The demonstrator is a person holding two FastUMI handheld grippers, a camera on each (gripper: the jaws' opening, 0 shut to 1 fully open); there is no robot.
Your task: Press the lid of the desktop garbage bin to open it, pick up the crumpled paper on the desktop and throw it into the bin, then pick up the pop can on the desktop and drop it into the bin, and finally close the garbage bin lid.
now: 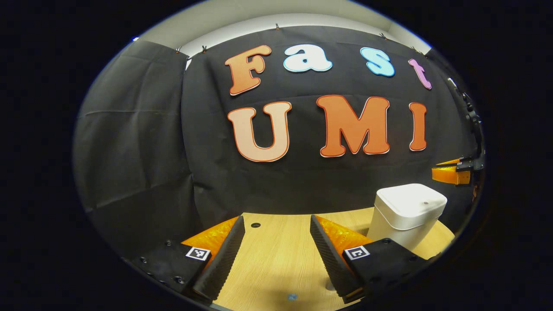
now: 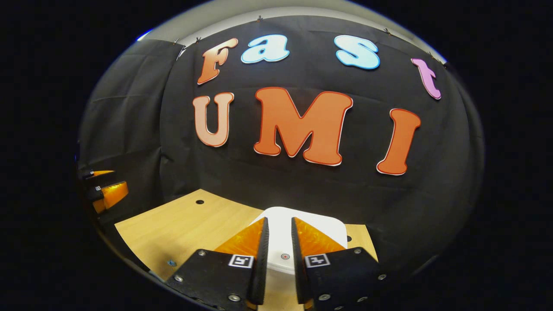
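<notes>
Bin (image 2: 302,224) lid shut beneath right hand-held gripper (image 2: 280,242), fingers nearly together

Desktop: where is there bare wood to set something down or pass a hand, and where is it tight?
Bare wooden desktop runs from the small hole near the black cloth wall across to the white bin. It is tight over the bin lid, where the right gripper hangs with jaws nearly closed.

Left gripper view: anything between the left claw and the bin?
Only bare wooden desktop between the left claw and the white bin.
</notes>
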